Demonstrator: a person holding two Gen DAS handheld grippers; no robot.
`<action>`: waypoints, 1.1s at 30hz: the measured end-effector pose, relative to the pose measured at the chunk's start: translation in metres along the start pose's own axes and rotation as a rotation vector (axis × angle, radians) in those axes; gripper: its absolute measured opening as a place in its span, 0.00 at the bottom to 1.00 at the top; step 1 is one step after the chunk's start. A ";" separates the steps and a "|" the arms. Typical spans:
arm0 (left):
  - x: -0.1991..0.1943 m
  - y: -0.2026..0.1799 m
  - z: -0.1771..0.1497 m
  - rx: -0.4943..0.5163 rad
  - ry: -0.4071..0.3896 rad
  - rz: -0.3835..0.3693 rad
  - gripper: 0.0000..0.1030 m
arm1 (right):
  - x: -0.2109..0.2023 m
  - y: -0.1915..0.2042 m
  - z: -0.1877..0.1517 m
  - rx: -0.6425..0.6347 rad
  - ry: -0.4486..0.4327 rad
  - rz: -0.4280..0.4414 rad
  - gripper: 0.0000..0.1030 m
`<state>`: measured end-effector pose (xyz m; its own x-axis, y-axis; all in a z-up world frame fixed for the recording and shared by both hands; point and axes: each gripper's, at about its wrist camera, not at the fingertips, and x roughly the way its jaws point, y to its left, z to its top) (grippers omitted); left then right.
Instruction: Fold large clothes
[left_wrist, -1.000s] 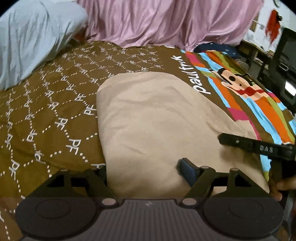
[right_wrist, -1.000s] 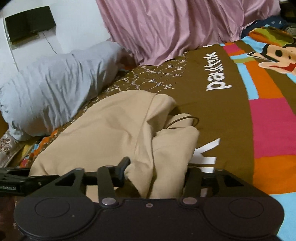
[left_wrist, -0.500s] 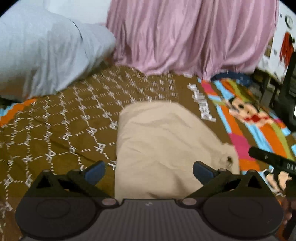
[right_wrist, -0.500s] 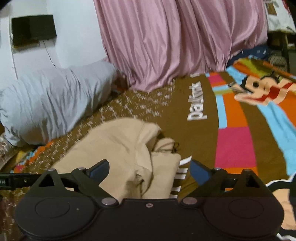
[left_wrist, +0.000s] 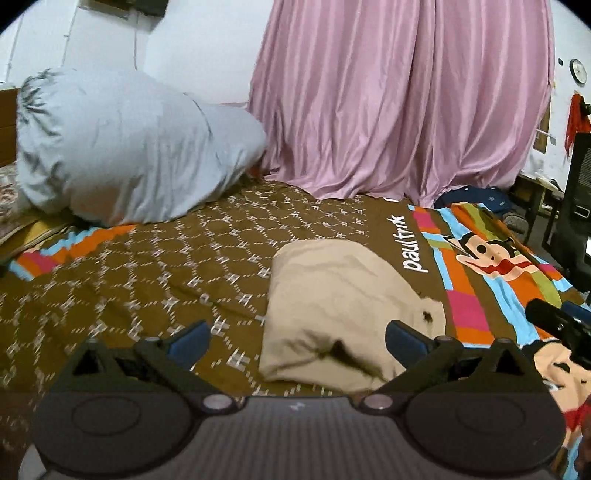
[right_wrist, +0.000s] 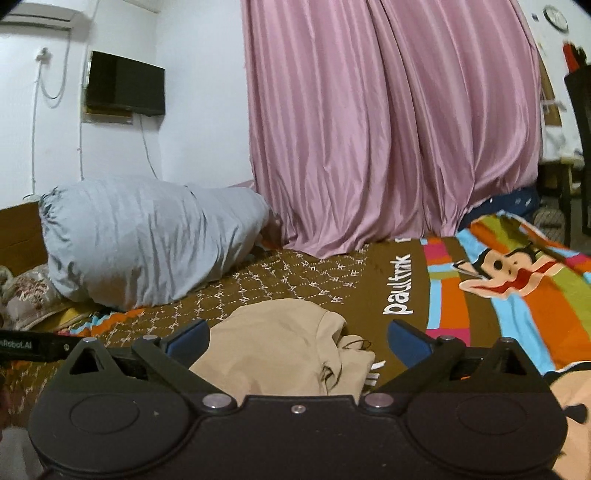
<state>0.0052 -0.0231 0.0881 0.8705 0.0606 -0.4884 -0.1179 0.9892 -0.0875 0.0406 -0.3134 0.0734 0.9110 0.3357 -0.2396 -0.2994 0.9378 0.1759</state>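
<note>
Holding both grippers above the bed, we see their jaws standing wide apart with nothing clamped. The left gripper (left_wrist: 297, 338) has its blue pads (left_wrist: 190, 338) spread to each side, and the right gripper (right_wrist: 298, 336) has just been opening its jaws; no cloth is between its pads, the garment lies lower, on the bed.

We take the beige garment (left_wrist: 343, 310) as our landmark. It lies folded into a thick, roughly rectangular bundle on the brown patterned bedspread (left_wrist: 147, 280). From the right wrist view, the same garment (right_wrist: 280, 343) shows a looser, crumpled side with a thin dark cord on it. Just beside the garment, on its right, runs the white lettering "paulfrnk" (left_wrist: 415, 245), and further right of it is the colourful striped part with a cartoon monkey face (left_wrist: 484, 254). Far behind the garment, to the left, a big grey pillow (left_wrist: 125, 147) rests on the bed. Directly behind the garment hangs a pink curtain (left_wrist: 399, 96), reaching down to the bedspread. High on the wall, behind and left of the garment, a dark screen (right_wrist: 125, 88) is mounted.
</note>
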 end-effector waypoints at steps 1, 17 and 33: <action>-0.008 0.001 -0.007 0.002 -0.005 0.006 0.99 | -0.011 0.003 -0.006 -0.006 -0.006 -0.004 0.99; -0.015 0.028 -0.083 -0.049 0.088 0.073 0.99 | -0.058 0.030 -0.073 -0.135 0.006 0.070 0.99; -0.009 0.025 -0.088 -0.016 0.113 0.072 0.99 | -0.045 0.026 -0.077 -0.095 0.057 0.077 0.99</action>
<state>-0.0477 -0.0107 0.0144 0.8002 0.1153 -0.5885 -0.1867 0.9805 -0.0617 -0.0304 -0.2978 0.0150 0.8676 0.4090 -0.2827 -0.3958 0.9123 0.1052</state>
